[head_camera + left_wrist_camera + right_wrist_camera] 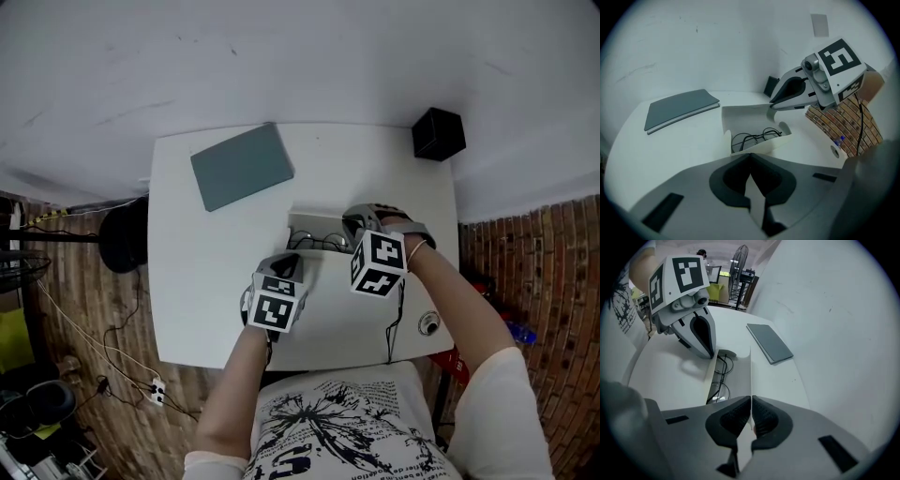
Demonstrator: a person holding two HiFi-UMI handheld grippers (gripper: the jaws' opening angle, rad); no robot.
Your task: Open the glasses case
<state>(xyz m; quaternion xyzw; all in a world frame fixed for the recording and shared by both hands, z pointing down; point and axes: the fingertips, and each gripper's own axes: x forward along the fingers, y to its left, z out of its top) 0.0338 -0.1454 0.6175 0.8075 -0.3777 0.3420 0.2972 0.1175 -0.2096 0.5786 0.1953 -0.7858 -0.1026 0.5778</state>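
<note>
Worktop (187, 309) is sitting with its back edge against a white wall, and its other three sides are dropping off to the floor. The case (314, 225) is lying around the middle, a bit right of centre, well clear of every edge. There's loads of bare room to its left and in front.

Count: one case, one pair of glasses (754, 137) lying inside it, one grey pad (242, 166) well apart at the back left, one black box (438, 134) at the back right corner, and one cable hole (428, 324) near the front right.

The case is already standing open, with the lid (743, 117) tipped up at the back. The left claw (751, 161) is clenching the near wall, and a thin white flap is sticking up between its jaws. The right claw (751, 404) is squeezing the lid's thin edge, jaws basically together on it. The two claws are sitting close, one on each side of the case.
</note>
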